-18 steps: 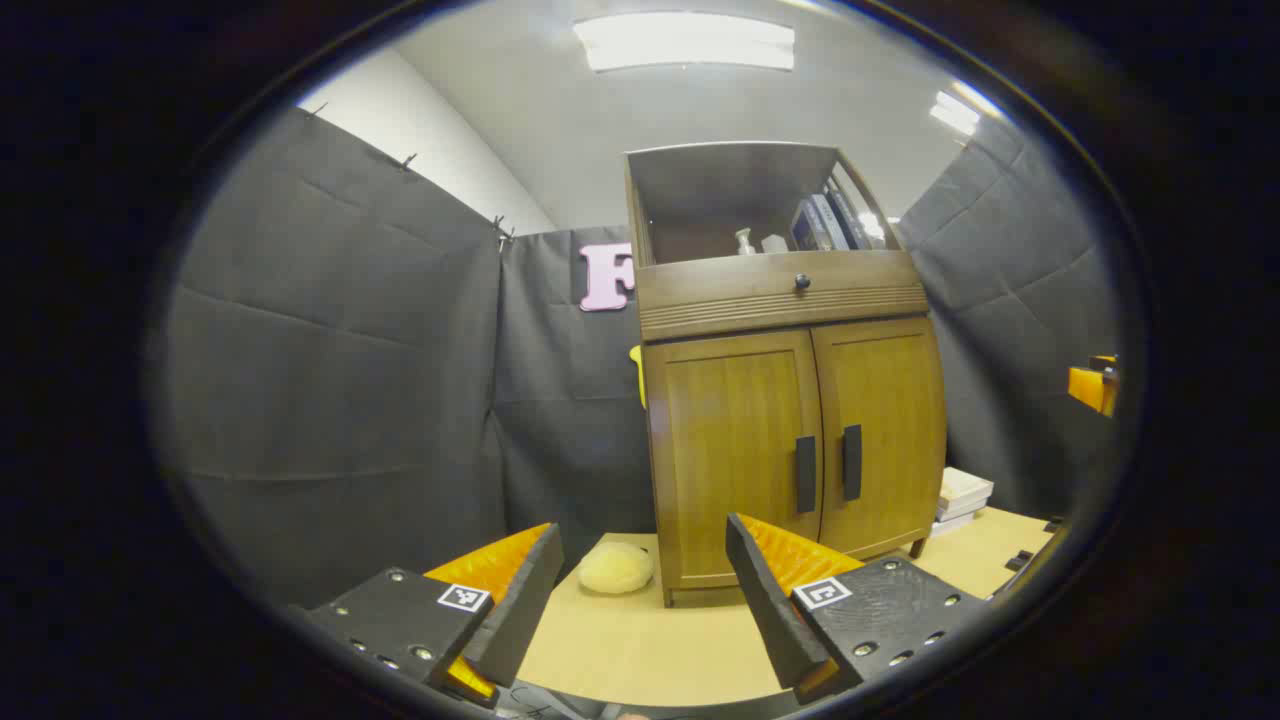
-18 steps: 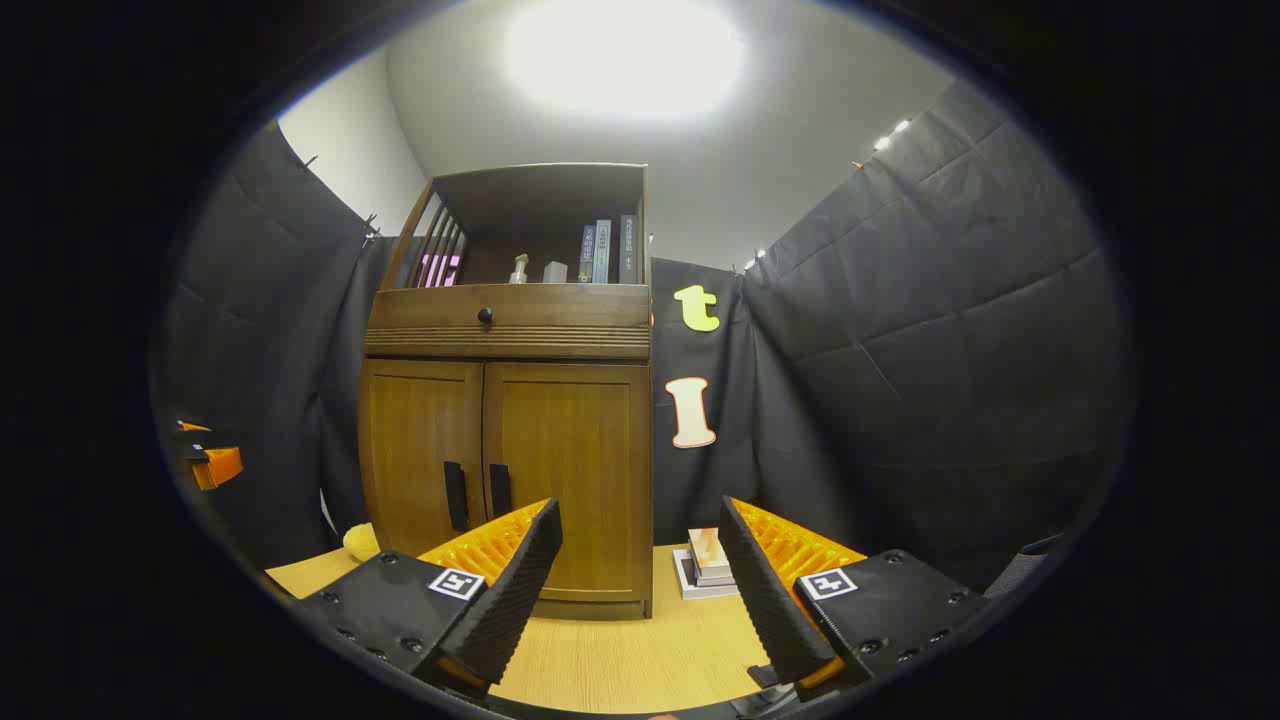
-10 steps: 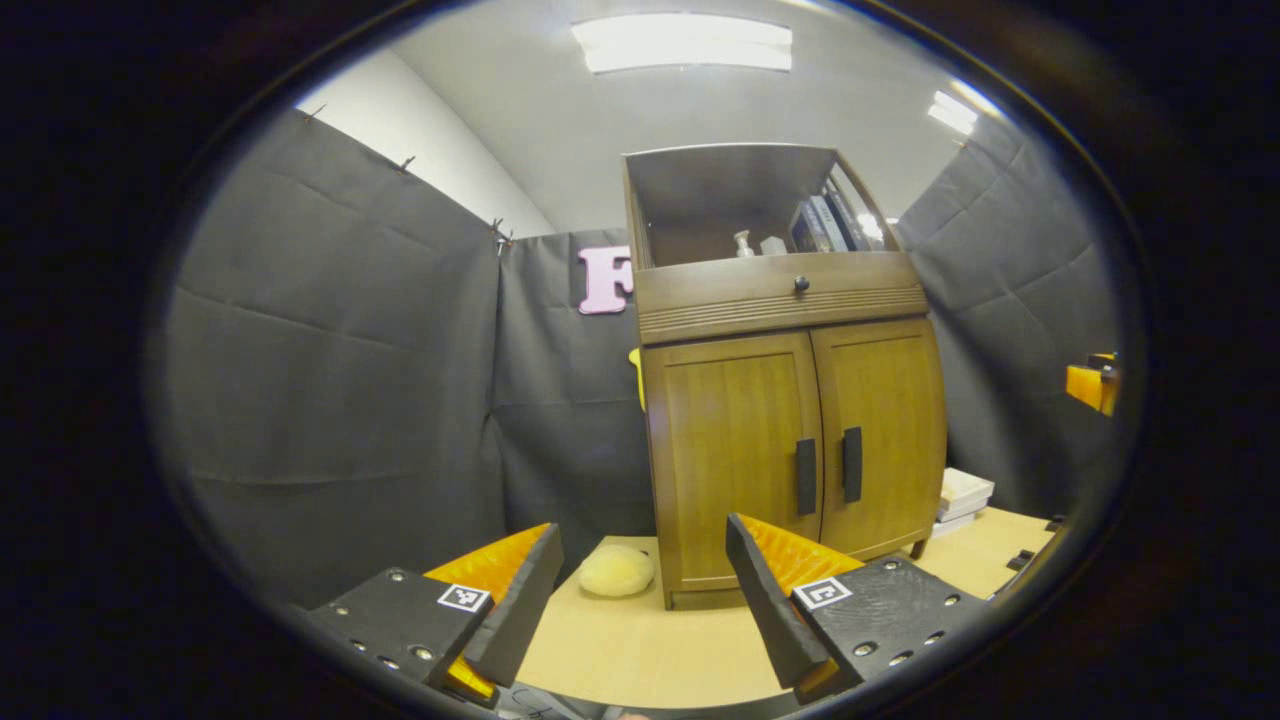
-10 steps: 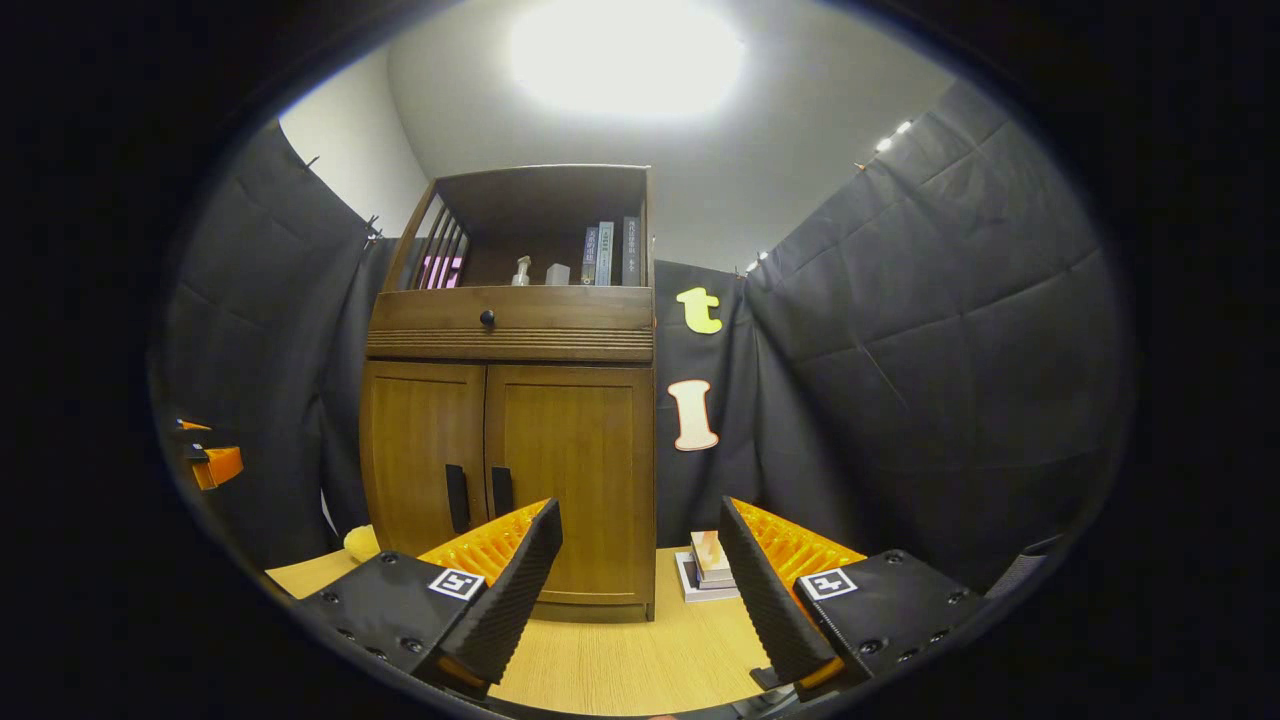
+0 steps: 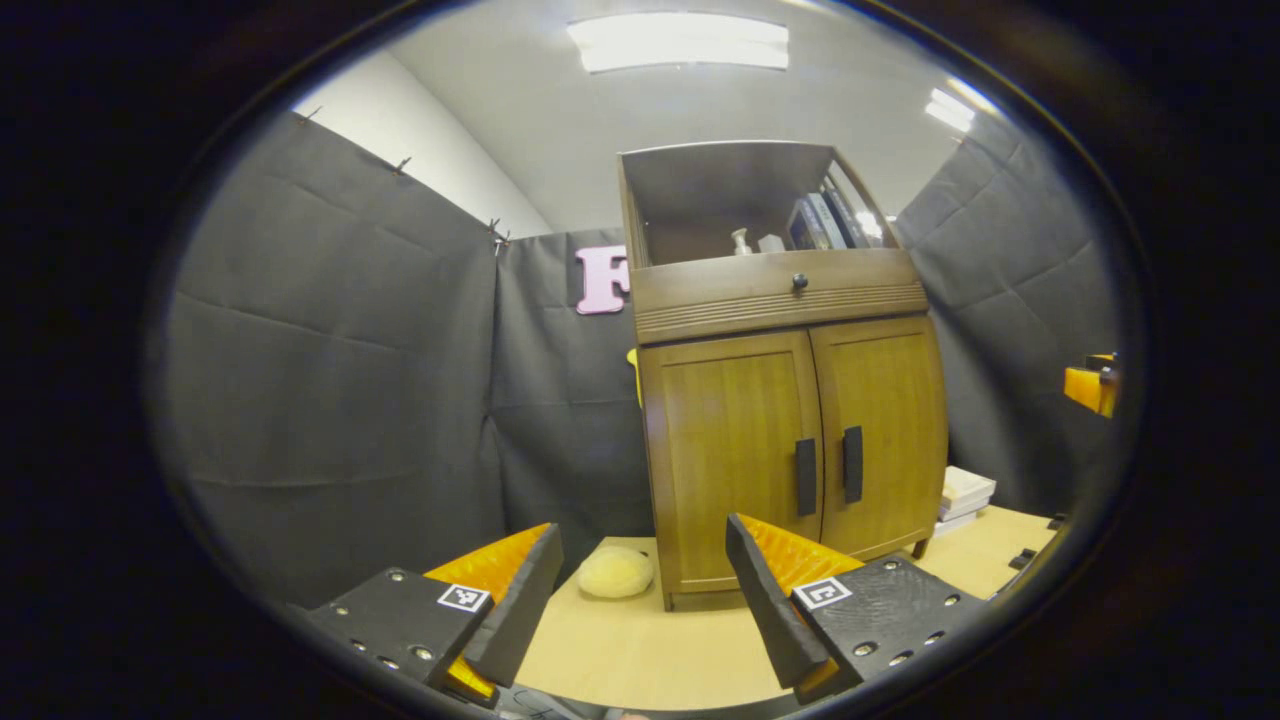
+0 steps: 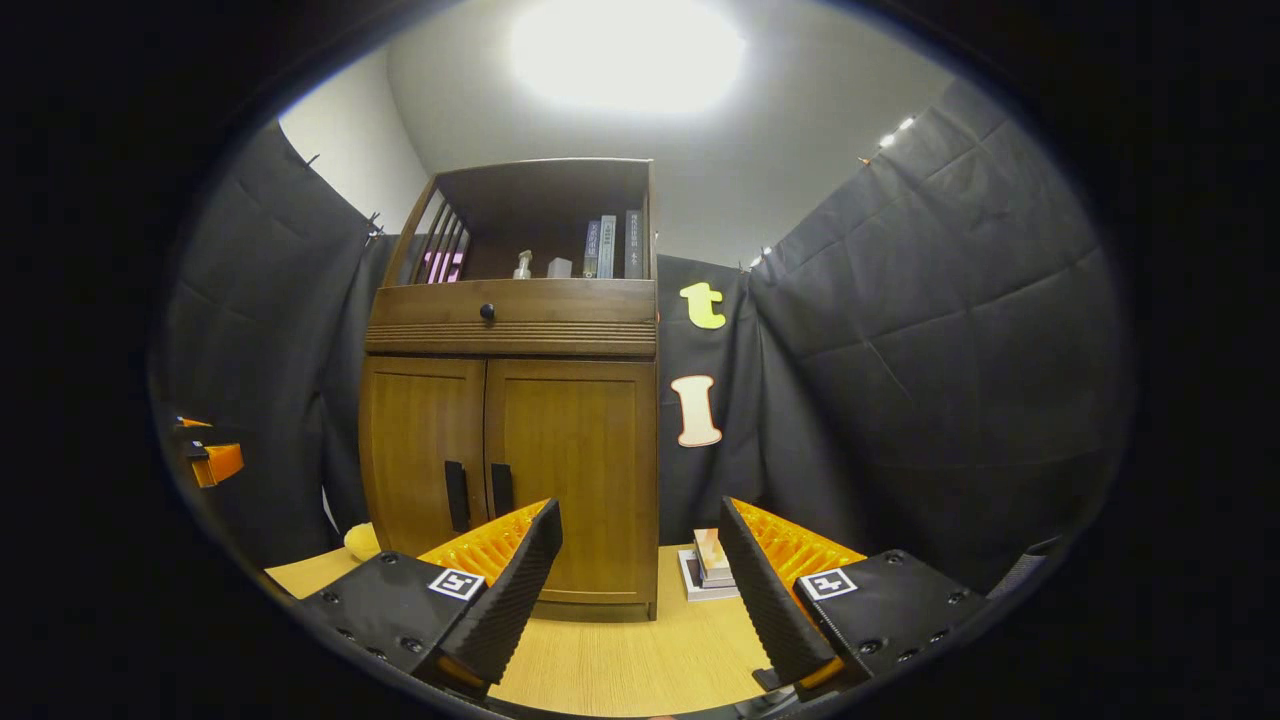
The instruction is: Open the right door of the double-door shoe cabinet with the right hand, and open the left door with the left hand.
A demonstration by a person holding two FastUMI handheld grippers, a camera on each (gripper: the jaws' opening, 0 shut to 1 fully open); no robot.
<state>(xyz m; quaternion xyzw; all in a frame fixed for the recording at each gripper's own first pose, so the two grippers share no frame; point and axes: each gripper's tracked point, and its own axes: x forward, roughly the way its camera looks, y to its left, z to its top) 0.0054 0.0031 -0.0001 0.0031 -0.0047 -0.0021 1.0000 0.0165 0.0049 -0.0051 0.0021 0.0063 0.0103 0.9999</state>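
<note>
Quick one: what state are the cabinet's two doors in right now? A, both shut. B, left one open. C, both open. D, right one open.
A: the left door and right door sit flush, handles side by side, with both tools, left and right, open and short of them.

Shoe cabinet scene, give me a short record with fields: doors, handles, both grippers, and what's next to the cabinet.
cabinet: shoe cabinet, upright on the table
left door: left door closed
right door: right door closed
handles: left handle and right handle, dark vertical bars at the centre seam
left gripper: left gripper fingers apart, short of the cabinet, holding nothing
right gripper: right gripper fingers apart, short of the cabinet, holding nothing
beside cabinet: yellow plush on one side, stack of books on the other
</note>
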